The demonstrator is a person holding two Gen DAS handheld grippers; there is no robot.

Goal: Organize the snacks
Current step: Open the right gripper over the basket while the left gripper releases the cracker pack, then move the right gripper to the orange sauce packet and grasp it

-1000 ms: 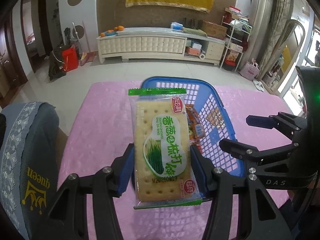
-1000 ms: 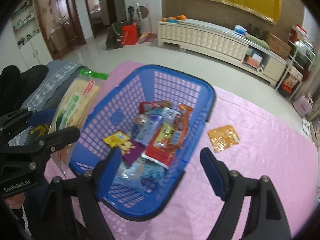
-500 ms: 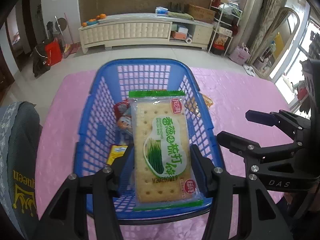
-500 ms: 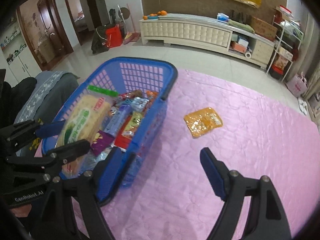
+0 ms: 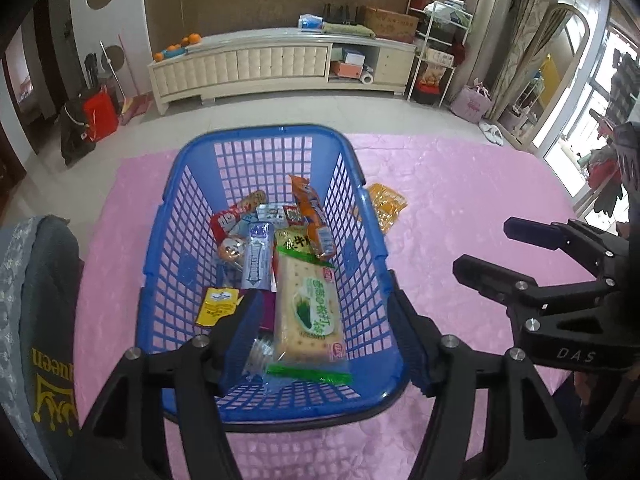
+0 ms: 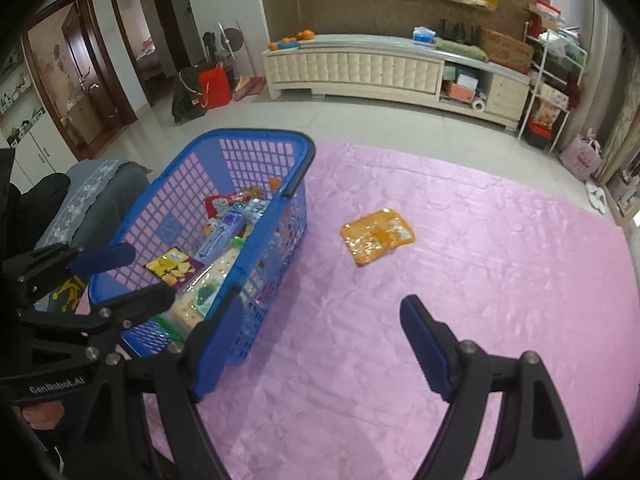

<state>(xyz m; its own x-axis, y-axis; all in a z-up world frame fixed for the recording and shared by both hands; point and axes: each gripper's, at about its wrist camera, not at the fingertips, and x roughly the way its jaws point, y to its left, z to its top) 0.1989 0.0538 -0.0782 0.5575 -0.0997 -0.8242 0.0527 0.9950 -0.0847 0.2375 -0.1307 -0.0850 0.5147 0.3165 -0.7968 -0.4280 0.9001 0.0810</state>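
Note:
A blue plastic basket (image 5: 256,133) stands on the pink tablecloth (image 6: 460,264) with several snack packs inside. The green-and-white cracker pack (image 5: 308,312) lies loose in its near end, on top of the other snacks. My left gripper (image 5: 324,320) hovers over that end, its jaws opening, and neither pad touches the pack. An orange snack packet (image 6: 376,236) lies flat on the cloth to the right of the basket (image 6: 256,134). My right gripper (image 6: 324,312) stands open and holds nothing, over the cloth next to the basket's right wall, short of the orange packet.
A chair back with a grey embroidered cover (image 5: 36,300) stands at the table's left edge. Beyond the far table edge there is tiled floor and a long cream cabinet (image 6: 360,68). Bare pink cloth stretches to the right of the orange packet.
The left jaws have spread and the cracker pack has dropped from them into the basket. The right gripper has moved right, away from the basket towards the orange packet.

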